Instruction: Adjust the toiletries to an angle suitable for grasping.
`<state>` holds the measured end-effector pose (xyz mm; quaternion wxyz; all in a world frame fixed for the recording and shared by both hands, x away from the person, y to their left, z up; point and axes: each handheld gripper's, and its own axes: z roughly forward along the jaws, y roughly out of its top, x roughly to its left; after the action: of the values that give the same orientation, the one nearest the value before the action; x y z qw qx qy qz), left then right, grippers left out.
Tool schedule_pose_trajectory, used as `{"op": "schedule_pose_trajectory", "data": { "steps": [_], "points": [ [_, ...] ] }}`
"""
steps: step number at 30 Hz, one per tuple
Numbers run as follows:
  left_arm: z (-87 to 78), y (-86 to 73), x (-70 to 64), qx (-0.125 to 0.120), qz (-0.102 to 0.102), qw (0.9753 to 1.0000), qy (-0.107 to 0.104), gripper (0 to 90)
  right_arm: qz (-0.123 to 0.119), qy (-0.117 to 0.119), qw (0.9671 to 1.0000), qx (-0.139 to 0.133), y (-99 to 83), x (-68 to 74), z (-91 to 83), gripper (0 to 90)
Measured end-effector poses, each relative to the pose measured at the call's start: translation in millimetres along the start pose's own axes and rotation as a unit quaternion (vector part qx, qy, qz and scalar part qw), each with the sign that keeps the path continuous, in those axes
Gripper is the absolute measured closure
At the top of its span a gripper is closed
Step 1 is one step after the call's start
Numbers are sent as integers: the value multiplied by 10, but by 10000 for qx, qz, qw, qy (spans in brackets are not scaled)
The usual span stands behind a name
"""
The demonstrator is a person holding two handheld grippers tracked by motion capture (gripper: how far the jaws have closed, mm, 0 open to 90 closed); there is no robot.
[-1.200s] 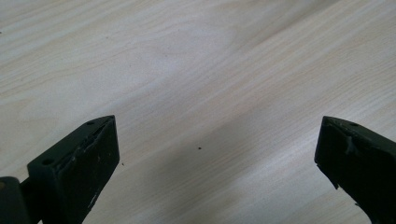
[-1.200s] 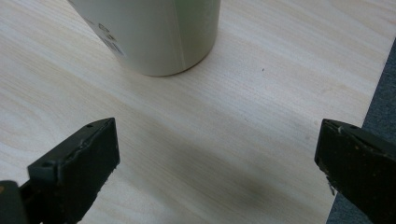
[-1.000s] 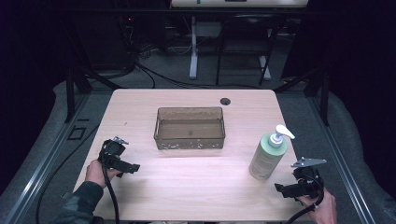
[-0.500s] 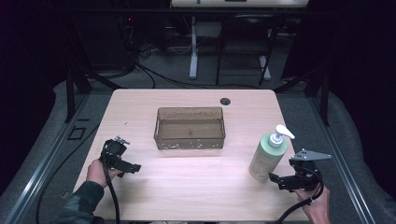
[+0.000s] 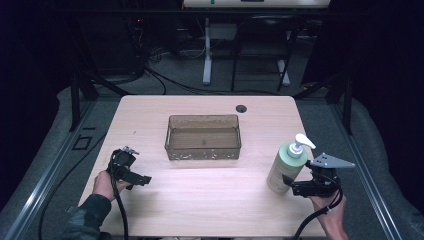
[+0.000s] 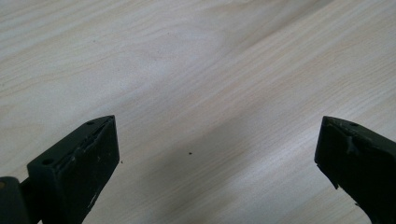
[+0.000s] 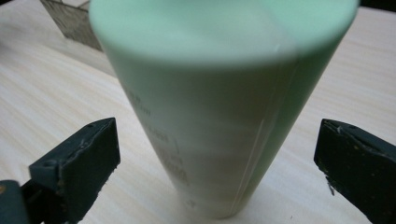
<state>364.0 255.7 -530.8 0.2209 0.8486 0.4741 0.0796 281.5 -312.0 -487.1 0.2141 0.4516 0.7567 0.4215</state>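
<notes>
Between the spread jaws of my right tongs (image 7: 217,154) stands the green pump bottle (image 7: 219,107), upright on the surface (image 5: 210,200); neither jaw touches it yet, so these tongs are released. From above, the right tongs (image 5: 295,189) sit low against the bottle (image 5: 286,166), near its base. My left tongs (image 6: 217,158) are likewise released, jaws wide over bare wood, well apart from the bottle, with nothing between them; from above I see them (image 5: 137,177) at the far side of the surface.

Risks, as I judge them: the bottle is tall and narrow at the foot, so an uneven close, one jaw arriving first, could push it over. A grip this low leaves the heavy top free to tip on lifting. The smooth tapered wall could also slip between the jaws.

Count: one bottle, one white pump head (image 5: 301,142), one brown see-through bin (image 5: 203,137) beyond the tongs, which looks empty, and two tongs.
</notes>
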Motion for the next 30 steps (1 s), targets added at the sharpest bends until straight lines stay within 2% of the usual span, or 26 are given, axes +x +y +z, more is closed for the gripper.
{"op": "schedule_pose_trajectory", "data": {
  "steps": [1,8,15,20,30],
  "points": [
    [-7,3,3,-31,-27,10000,9,0,-28,3,9999,-139,20,-3,-2,25],
    [-16,-9,20,-40,-66,10000,-10,0,-69,98,9994,-336,71,-5,57,108],
    [-19,-18,29,-28,-39,10000,-13,0,-112,29,9993,-344,84,30,124,111],
    [-24,-18,26,-47,-11,10000,-15,0,-175,102,9992,-337,106,78,165,114],
    [-35,-16,25,-83,-11,10000,-34,0,-342,281,9986,-279,219,260,341,116]
  ]
}}
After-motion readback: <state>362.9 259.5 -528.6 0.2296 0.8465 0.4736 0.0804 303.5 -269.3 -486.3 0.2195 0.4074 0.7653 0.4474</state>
